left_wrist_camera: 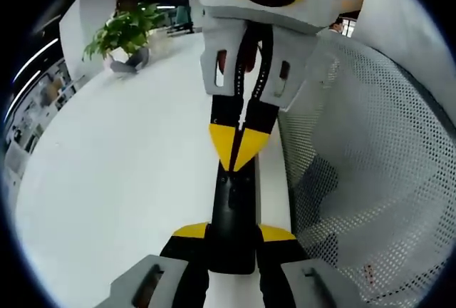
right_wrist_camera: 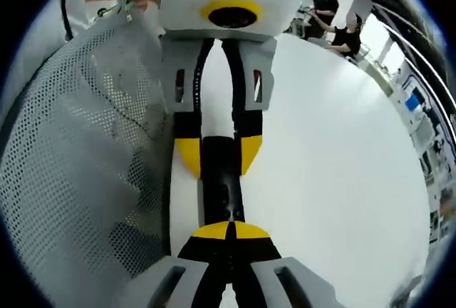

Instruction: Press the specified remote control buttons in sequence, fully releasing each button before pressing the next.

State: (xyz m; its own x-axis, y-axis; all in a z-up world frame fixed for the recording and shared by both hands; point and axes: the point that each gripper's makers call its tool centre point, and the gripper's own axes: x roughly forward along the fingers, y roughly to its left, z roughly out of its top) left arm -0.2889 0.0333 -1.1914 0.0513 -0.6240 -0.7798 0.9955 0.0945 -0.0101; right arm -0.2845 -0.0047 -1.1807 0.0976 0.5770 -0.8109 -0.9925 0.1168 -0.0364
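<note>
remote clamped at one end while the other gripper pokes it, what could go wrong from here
1. The left gripper clamps the remote near one end only, so a push from the right gripper further along may tip it or slide it in the jaws.
2. The right gripper's shut tips look nearly as wide as the remote, so they might catch a neighbouring button.
3. The mesh sleeve lies close beside the remote and could nudge it.

Left tongs (left_wrist_camera: pixel 235 233) clamp a dark bar; right tongs (right_wrist_camera: pixel 229 231), tips together, press its top.
</note>
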